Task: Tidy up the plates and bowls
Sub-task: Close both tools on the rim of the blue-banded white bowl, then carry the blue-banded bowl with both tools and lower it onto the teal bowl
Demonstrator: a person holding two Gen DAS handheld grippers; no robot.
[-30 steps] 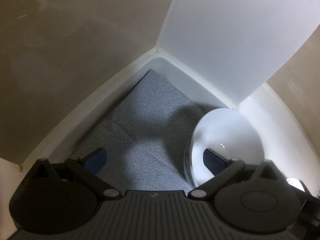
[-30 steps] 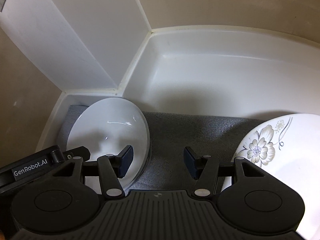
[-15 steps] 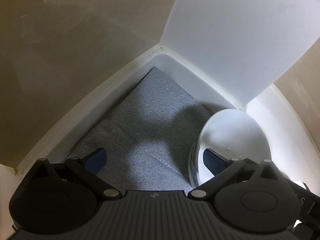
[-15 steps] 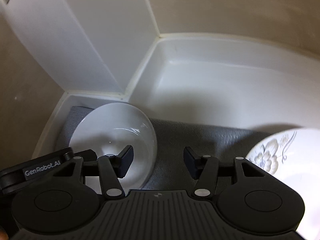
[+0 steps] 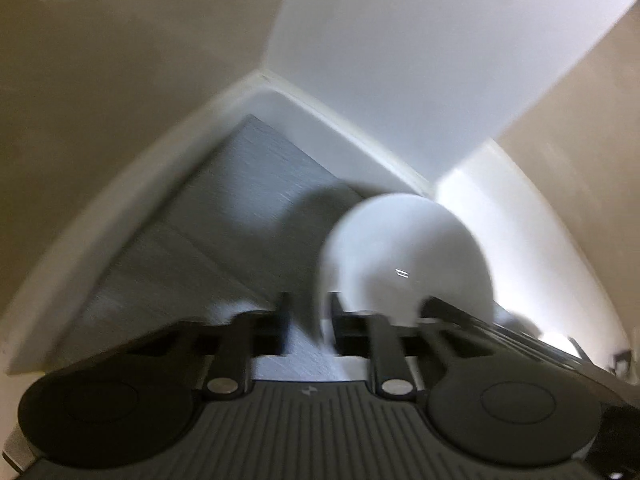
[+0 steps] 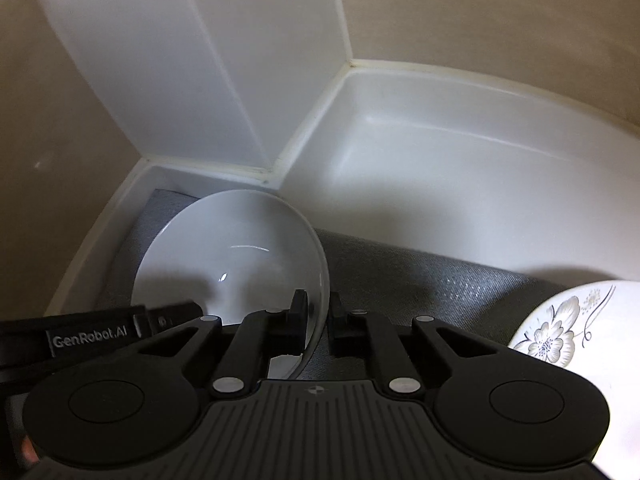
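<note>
Here, the right gripper (image 6: pixel 318 322) pinches the rim of a white bowl (image 6: pixel 236 256) tilted on the grey mat (image 6: pixel 420 280); the left gripper (image 5: pixel 308 316) clamps its opposite edge. A floral plate (image 6: pixel 580 336) lies right, white divider (image 6: pixel 240 80) beyond.

Left gripper (image 5: pixel 308 322), blurred, its jaws drawn close on the near rim of a white bowl (image 5: pixel 404 256) standing on edge over a grey mat (image 5: pixel 240 208) in a white tray (image 5: pixel 132 220); white panel (image 5: pixel 420 60) behind

One white bowl (image 6: pixel 232 256), one floral plate (image 6: pixel 580 340), one grey mat (image 6: pixel 420 276).
</note>
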